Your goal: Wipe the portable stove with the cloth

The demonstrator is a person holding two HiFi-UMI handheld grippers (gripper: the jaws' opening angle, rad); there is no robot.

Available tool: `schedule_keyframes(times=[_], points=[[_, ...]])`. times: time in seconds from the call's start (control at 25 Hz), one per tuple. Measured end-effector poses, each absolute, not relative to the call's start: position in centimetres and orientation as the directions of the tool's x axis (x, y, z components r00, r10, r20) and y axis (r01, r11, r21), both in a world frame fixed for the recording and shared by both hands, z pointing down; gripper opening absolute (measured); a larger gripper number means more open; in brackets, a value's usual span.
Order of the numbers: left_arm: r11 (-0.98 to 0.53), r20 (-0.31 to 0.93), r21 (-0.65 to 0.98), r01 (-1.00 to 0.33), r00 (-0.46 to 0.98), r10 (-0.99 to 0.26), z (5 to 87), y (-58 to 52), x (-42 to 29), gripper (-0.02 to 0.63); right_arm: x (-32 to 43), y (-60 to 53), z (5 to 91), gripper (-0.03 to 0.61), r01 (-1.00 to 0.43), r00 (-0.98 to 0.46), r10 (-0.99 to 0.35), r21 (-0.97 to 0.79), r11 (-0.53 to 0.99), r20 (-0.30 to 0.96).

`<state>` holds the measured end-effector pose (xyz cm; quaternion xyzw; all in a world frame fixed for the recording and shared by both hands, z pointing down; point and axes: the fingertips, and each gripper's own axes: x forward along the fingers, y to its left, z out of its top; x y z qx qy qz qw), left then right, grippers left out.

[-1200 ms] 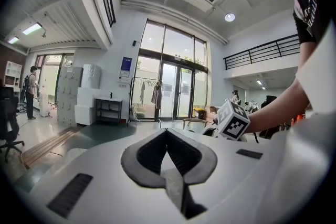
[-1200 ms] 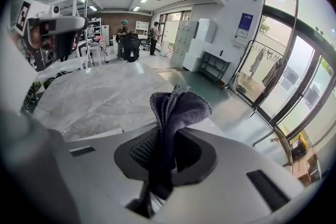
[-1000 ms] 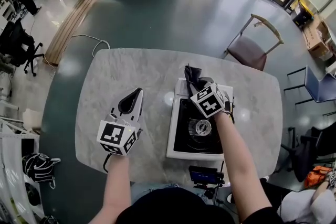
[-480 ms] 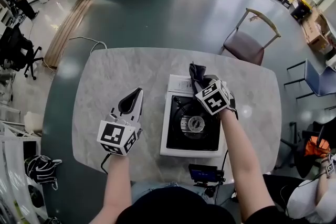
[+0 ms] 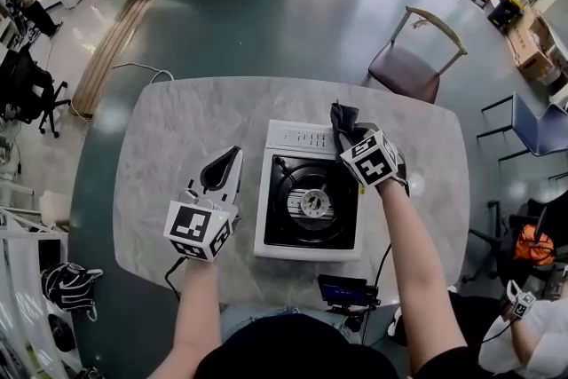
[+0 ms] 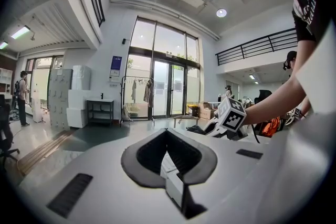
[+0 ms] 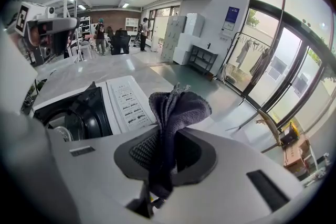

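The portable stove [image 5: 306, 195] has a white body and a black burner top and stands on the marble table [image 5: 186, 120], right of centre. My right gripper [image 5: 350, 129] is shut on a dark grey cloth [image 5: 341, 114] at the stove's far right corner, over the white control strip. In the right gripper view the cloth [image 7: 176, 107] bunches up out of the jaws, with the stove [image 7: 123, 99] just left of it. Left of the stove, my left gripper [image 5: 232, 159] hangs over bare table, shut and empty, its jaws [image 6: 168, 162] meeting at the tips.
A small black device with a blue screen [image 5: 344, 291] sits at the table's near edge, a cable running off it. A chair [image 5: 410, 67] stands beyond the far right corner. People and office chairs are far off at the left [image 5: 27, 0].
My right gripper has carried the cloth rightward along the stove's far strip, from its left part to its right corner. The left gripper has stayed put.
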<state>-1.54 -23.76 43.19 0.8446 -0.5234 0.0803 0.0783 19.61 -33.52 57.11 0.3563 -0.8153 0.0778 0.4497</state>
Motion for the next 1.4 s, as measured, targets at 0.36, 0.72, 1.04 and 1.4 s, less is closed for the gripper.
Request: schedule_keyframes(times=[0.36, 0.72, 1.04, 1.4], points=[[-0.462, 0.227, 0.032, -0.886, 0.456, -0.860, 43.1, -23.5, 0.8, 0.011, 25.3, -33.7, 57.5, 0.064, -0.694, -0.282, -0.525, 0.207, 0.689, 0.803], [-0.465, 0.226, 0.008, -0.885, 0.454, -0.862, 41.9, -22.7, 0.1, 0.011, 31.6, -32.8, 57.0, 0.064, -0.792, -0.187, -0.562, 0.215, 0.571, 0.806], [-0.500, 0.224, -0.003, -0.866, 0.487, -0.844, 41.4, -21.8, -0.5, 0.011, 29.0, -30.8, 51.9, 0.064, -0.823, -0.296, -0.623, 0.137, 0.551, 0.724], [-0.502, 0.183, 0.004, -0.865, 0.494, -0.850, 40.2, -22.0, -1.6, 0.011, 17.4, -27.9, 48.0, 0.064, -0.667, -0.545, -0.506, 0.020, 0.745, 0.668]])
